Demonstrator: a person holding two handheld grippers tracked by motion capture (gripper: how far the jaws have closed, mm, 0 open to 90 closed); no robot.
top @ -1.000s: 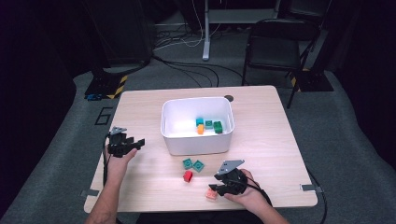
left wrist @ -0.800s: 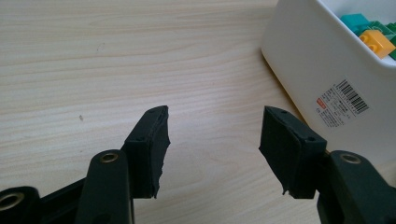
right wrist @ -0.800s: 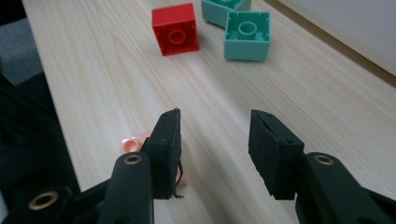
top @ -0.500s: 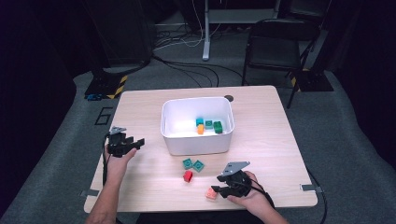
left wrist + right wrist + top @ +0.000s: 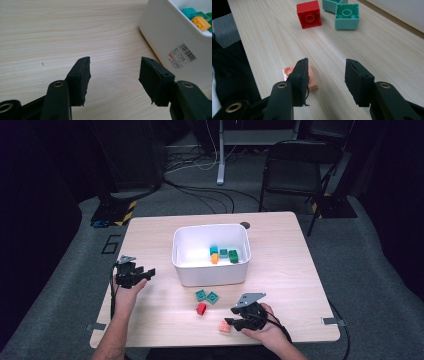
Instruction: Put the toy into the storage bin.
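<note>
The right gripper (image 5: 325,82) hangs low at the table's (image 5: 300,265) near edge, jaws apart and empty — the pink brick (image 5: 310,80) lies just outside its left jaw, perhaps touching it. The red brick (image 5: 309,14) and two teal bricks (image 5: 347,16) lie between it and the white bin (image 5: 210,267). The left gripper (image 5: 113,75) hovers wide open near the left edge — empty.
</note>
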